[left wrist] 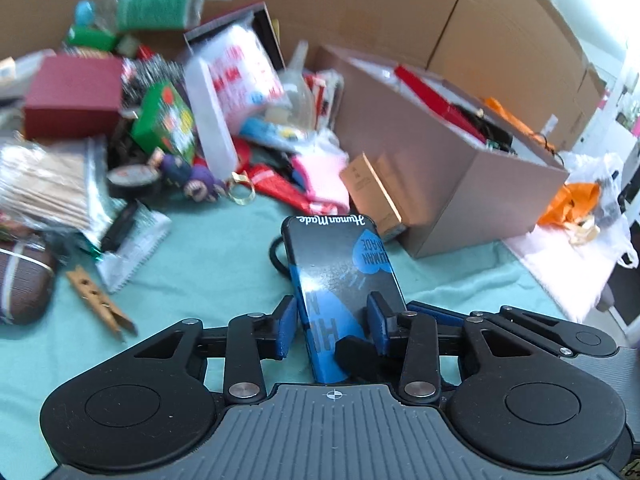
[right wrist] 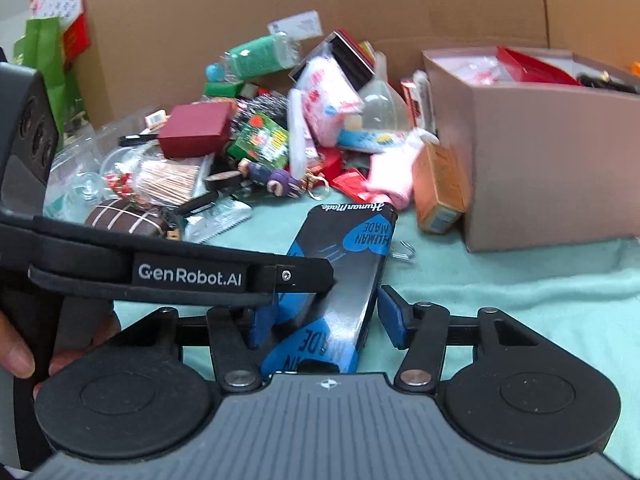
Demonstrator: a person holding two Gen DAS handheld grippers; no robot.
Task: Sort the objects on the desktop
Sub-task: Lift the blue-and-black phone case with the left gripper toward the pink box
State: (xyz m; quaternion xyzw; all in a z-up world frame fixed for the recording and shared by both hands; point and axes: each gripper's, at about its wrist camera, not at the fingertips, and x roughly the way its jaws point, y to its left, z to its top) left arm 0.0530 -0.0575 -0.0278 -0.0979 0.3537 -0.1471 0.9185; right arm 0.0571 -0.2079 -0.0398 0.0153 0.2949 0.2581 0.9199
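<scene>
A black and blue phone case (left wrist: 340,280) marked "Human Made" stands tilted over the teal cloth, between the blue pads of both grippers. My left gripper (left wrist: 332,320) has its pads close on either side of the case's lower part and appears shut on it. In the right wrist view the same case (right wrist: 344,272) lies between my right gripper's (right wrist: 320,320) pads; the right pad (right wrist: 394,316) stands a little off its edge, the left pad is partly hidden by the left gripper's arm (right wrist: 180,276).
A brown open box (left wrist: 436,152) with red and black items stands at the right. A heap of small objects lies at the back left: maroon box (left wrist: 72,96), green carton (left wrist: 168,120), purple figure (left wrist: 188,176), toothpick pack (left wrist: 44,192), clothespin (left wrist: 96,300). A cardboard wall (left wrist: 380,0) stands behind.
</scene>
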